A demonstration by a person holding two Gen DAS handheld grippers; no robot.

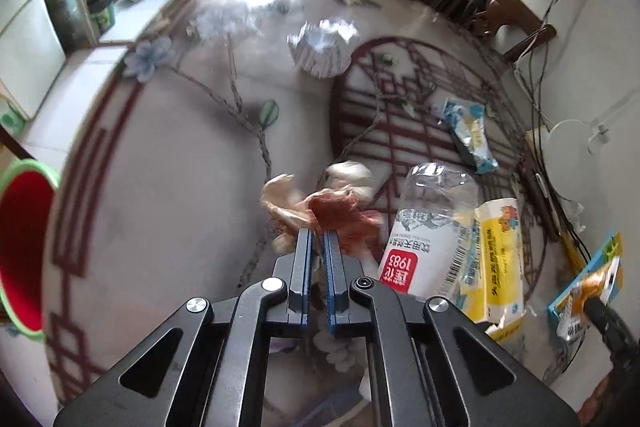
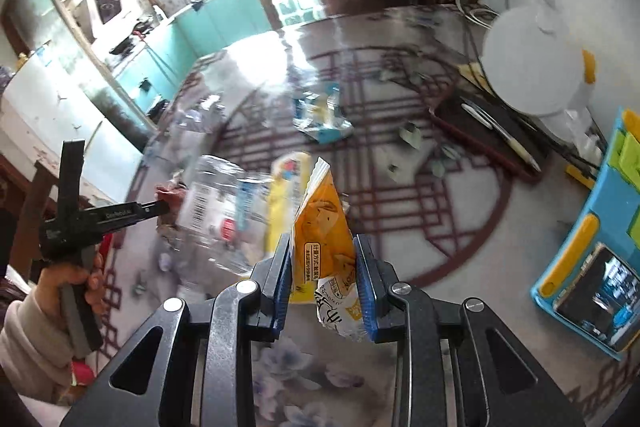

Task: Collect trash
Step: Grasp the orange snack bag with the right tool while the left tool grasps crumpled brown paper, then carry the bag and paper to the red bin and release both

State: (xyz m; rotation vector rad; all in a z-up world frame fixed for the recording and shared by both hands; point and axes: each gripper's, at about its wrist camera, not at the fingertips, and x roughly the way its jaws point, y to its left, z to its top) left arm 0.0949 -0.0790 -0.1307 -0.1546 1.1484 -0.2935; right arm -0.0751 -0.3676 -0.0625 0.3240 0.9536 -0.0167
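In the left wrist view my left gripper [image 1: 318, 233] is shut on a crumpled brown and beige paper wad [image 1: 336, 211] just above the patterned table [image 1: 160, 187]. Beside it on the right lie a clear plastic bottle [image 1: 428, 227] with a red label and a yellow tissue pack [image 1: 500, 259]. In the right wrist view my right gripper [image 2: 323, 241] is shut on an orange snack wrapper [image 2: 324, 223], held upright above the table. The left gripper [image 2: 162, 205], held by a hand [image 2: 80, 279], shows at the left next to the bottle [image 2: 216, 203].
A red bin with a green rim [image 1: 20, 251] stands off the table's left edge. A blue and yellow wrapper [image 1: 472, 131] and a white paper cup [image 1: 324, 47] lie farther back. A white round appliance [image 2: 532, 67], a dark notebook with a pen [image 2: 484, 131] and a blue toy [image 2: 592, 267] crowd the right side.
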